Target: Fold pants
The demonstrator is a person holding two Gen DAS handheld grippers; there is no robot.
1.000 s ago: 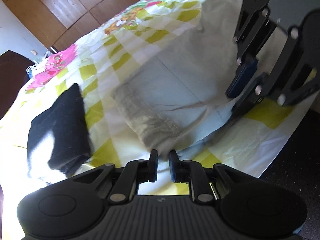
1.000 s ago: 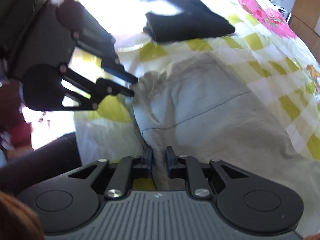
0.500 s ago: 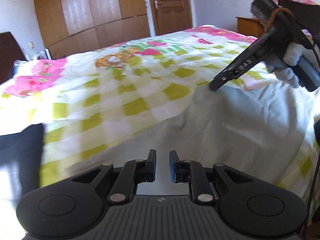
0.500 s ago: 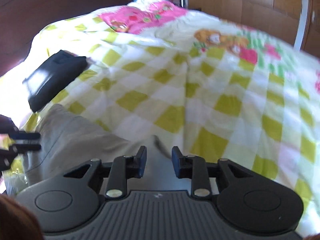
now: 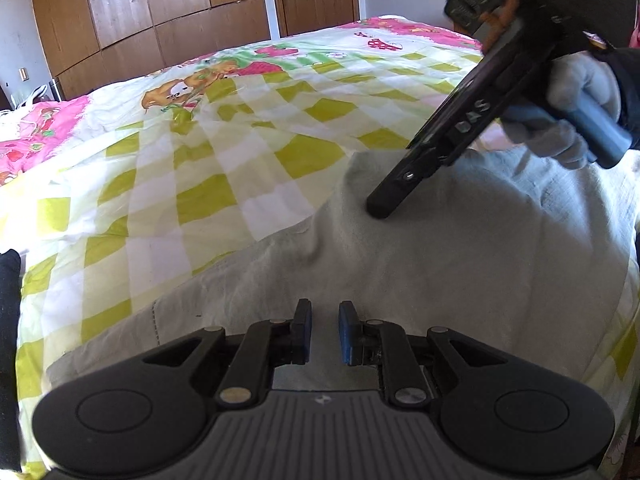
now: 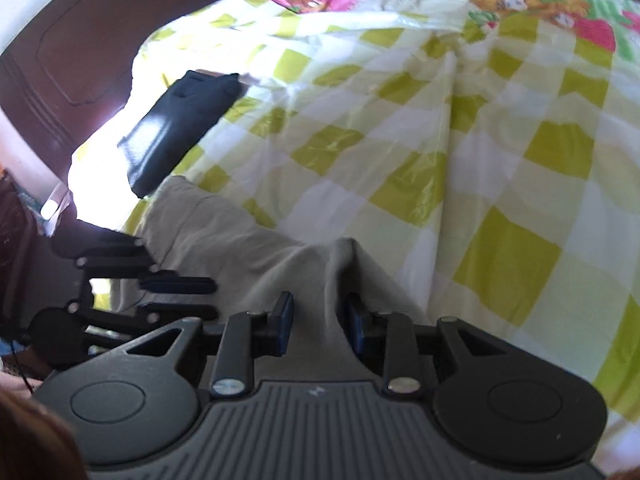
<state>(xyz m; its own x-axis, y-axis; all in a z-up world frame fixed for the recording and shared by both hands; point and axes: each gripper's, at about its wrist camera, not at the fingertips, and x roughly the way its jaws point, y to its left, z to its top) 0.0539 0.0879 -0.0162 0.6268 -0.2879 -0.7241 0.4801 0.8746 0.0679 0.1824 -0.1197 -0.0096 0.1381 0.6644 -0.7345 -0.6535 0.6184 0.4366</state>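
Grey pants [image 5: 420, 264] were seen lower centre on the checked bedspread [image 5: 224, 168], wrinkled, one ridge raised. Open bedspread lay above; black garment [image 6: 180, 124] upper left. Left gripper [image 5: 323, 330] and right gripper [image 6: 318, 322] were each parted, fabric between the fingers; grip undetermined.

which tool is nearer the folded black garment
Left. In the right wrist view the left tool sits just below the folded black garment; the right tool lies farther along the grey pants.
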